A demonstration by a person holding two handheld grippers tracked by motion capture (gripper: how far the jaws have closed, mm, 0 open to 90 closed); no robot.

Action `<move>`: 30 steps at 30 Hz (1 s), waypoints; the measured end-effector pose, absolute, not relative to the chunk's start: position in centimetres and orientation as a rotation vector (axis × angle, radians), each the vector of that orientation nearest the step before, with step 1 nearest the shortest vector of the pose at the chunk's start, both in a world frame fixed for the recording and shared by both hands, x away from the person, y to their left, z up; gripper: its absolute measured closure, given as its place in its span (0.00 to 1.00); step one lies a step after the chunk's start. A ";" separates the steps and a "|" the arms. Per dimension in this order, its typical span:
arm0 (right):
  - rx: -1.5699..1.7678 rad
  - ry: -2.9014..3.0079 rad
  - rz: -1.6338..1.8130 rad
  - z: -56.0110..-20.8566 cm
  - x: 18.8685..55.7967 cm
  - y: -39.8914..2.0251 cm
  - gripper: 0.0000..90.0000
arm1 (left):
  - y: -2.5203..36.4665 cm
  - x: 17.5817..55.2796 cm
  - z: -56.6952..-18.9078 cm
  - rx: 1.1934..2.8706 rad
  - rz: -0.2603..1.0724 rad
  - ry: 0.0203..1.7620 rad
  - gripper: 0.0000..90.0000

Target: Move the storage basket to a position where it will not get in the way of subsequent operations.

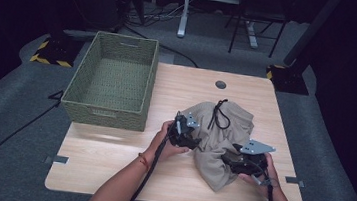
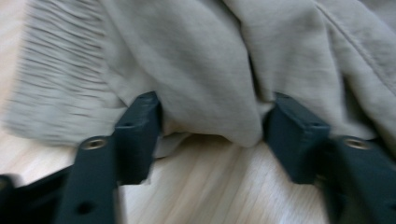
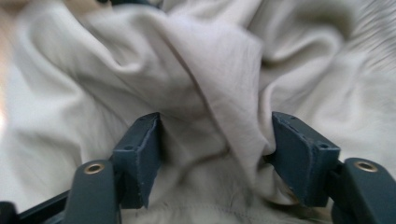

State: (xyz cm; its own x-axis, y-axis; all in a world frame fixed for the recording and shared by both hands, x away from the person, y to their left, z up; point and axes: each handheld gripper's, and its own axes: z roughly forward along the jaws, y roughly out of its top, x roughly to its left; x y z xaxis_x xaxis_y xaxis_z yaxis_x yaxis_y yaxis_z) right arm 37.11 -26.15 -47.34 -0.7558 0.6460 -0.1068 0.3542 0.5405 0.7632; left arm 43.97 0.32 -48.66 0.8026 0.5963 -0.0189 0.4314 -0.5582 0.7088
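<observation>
Standing at the left end of the table (image 1: 110, 158): a green woven basket (image 1: 104, 114), nothing inside.

Right of the basket, just past its near corner: the left gripper (image 1: 196, 143), held low against the left edge of the garment. Jaws (image 2: 212, 126) about half spread, a rounded fold of beige cloth (image 2: 210, 70) bunched between them and touched by both pads. Looks like a light pinch on that fold, bare wood showing under it.

Further right of the basket, well apart from it: the garment (image 1: 223, 130) itself, a crumpled beige heap lying on the wood, dark drawstring (image 1: 219, 116) looped on top. Not folded, not lifted, no part over the basket rim.

Furthest from the basket, at the heap's near right side: the right gripper (image 1: 233, 161), nosed into the cloth. Jaws (image 3: 217, 140) roughly half apart, creased fabric (image 3: 196, 70) lying loosely between, one ridge resting against one pad, the other pad not pressing. Reads as no hold.

Judged from this: early going. Done so far, at most a grip taken on the left edge. Left to do: secure a hold on the right side, gather or fold the heap, carry it across and, probably, lower it into the basket.
</observation>
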 end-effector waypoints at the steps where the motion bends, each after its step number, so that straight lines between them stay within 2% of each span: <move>1: 0.826 2.423 1.043 -47.9 37.5 -26.0 0.43 | 0.1 44.2 -48.9 2.260 0.292 0.762 0.44; 2: 0.822 2.437 1.031 -48.3 37.6 -25.9 0.47 | -0.1 44.3 -49.2 2.261 0.286 0.766 0.46; 4: 0.818 2.444 1.014 -48.5 37.9 -25.8 0.53 | -0.4 44.4 -49.4 2.277 0.300 0.756 0.59; 7: 0.807 2.442 1.013 -48.6 38.1 -26.0 0.77 | -0.8 44.4 -49.5 2.300 0.345 0.725 0.79; 9: 0.802 2.429 0.995 -48.6 38.0 -26.1 0.89 | -0.9 44.3 -49.5 2.313 0.368 0.712 0.87; 11: 0.797 2.424 0.997 -48.4 37.9 -26.5 0.97 | -0.9 44.1 -49.1 2.318 0.415 0.693 0.91; 24: 0.905 2.132 1.122 -42.1 37.0 -32.3 1.00 | 4.9 41.4 -39.7 2.149 0.530 0.646 0.93; 30: 0.965 2.076 1.108 -41.5 37.9 -33.7 1.00 | 6.4 41.2 -39.3 2.179 0.532 0.652 0.92</move>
